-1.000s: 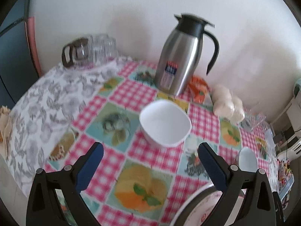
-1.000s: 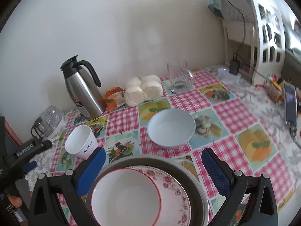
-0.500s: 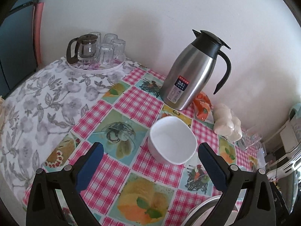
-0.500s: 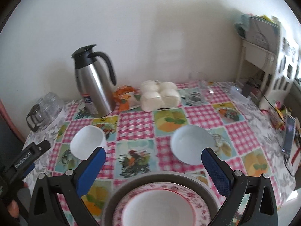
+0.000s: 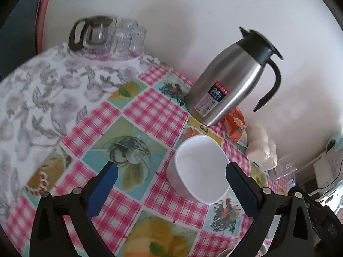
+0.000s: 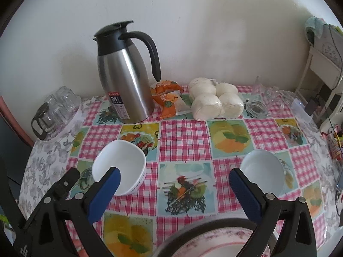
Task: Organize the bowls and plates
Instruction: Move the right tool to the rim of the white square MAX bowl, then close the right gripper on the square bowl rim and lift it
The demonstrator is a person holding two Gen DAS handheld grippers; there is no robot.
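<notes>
Both fingers pairs gape wide, holding nothing; square white bowl (image 5: 200,169) sits upright, plain, empty.

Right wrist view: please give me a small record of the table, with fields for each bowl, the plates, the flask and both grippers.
square bowl: white square bowl, upright, empty, left part of the table
round bowl: white round bowl, upright, empty, right part
plates: flowered plate in a dark rimmed dish, bottom edge, nearest the camera
flask: steel flask, upright, by the wall
left gripper: left gripper, jaws open, holds nothing, square bowl ahead
right gripper: right gripper, jaws open, holds nothing
</notes>
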